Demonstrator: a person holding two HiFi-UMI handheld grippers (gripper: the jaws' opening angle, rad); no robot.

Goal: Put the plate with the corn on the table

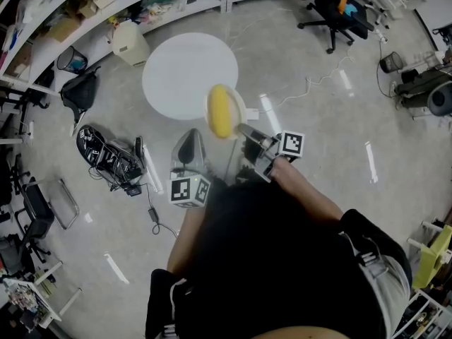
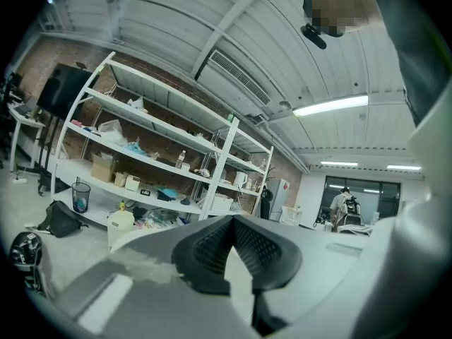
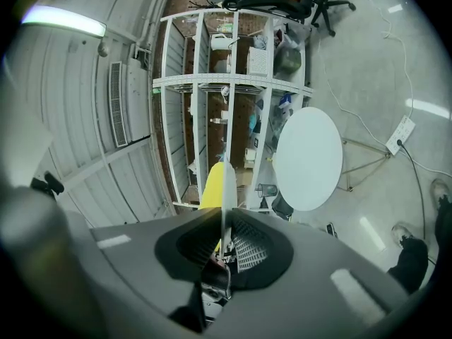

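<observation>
plate (image 1: 241,109) carrying a yellow corn cob (image 1: 221,111) hangs in the air, seen against the 5 o'clock edge of the round white worktop (image 1: 185,76). right gripper (image 1: 248,130) has its jaws pinched on the plate's thin rim. left gripper (image 1: 189,151), jaws a narrow slit apart, holds nothing. judged best: keep the plate level so the corn cannot roll, carry it toward 11 o'clock, lower it flat, then let go.
</observation>
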